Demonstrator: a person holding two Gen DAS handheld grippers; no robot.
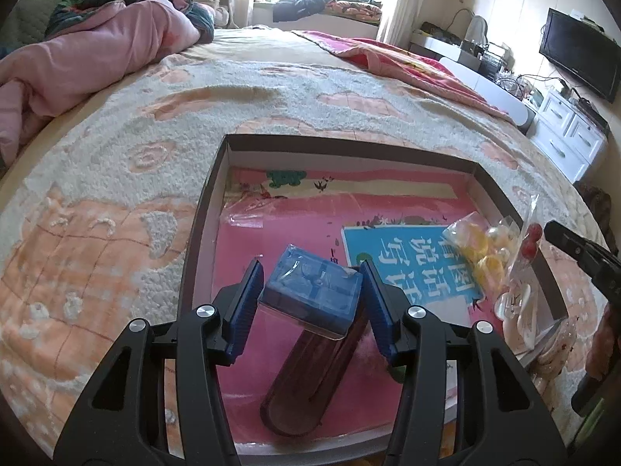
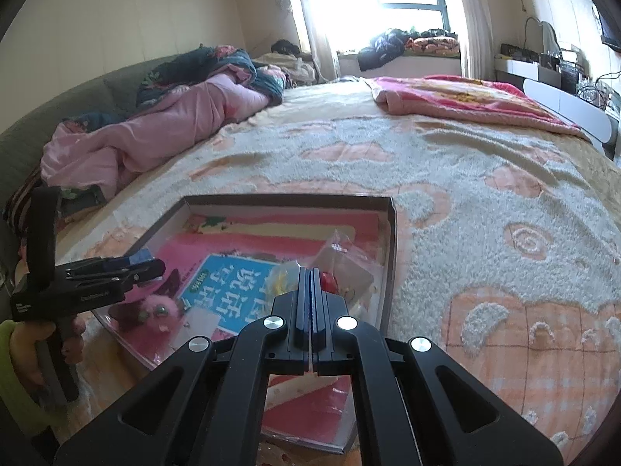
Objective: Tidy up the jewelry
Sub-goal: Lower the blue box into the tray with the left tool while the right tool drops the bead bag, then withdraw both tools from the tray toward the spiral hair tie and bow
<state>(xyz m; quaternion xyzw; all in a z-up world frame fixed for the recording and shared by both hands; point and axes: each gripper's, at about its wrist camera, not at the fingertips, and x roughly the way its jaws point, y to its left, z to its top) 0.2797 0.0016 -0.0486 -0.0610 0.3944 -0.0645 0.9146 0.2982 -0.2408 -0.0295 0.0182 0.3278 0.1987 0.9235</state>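
we carry the blue-lidded jar (image 1: 310,310) clamped in our left gripper (image 1: 312,303) above the near part of the shallow box (image 1: 209,194) on the bed (image 1: 116,178), probably to fill it. our right gripper (image 2: 310,291) hangs with jaws together on the clear packet of beads (image 1: 485,252) at the box's right, ready to hand it over.

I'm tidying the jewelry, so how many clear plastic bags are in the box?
2 show. One bag with yellow and pearly beads lies by the box's right wall. The red-bead bag stands beside it, right against that wall. More may be hidden below.
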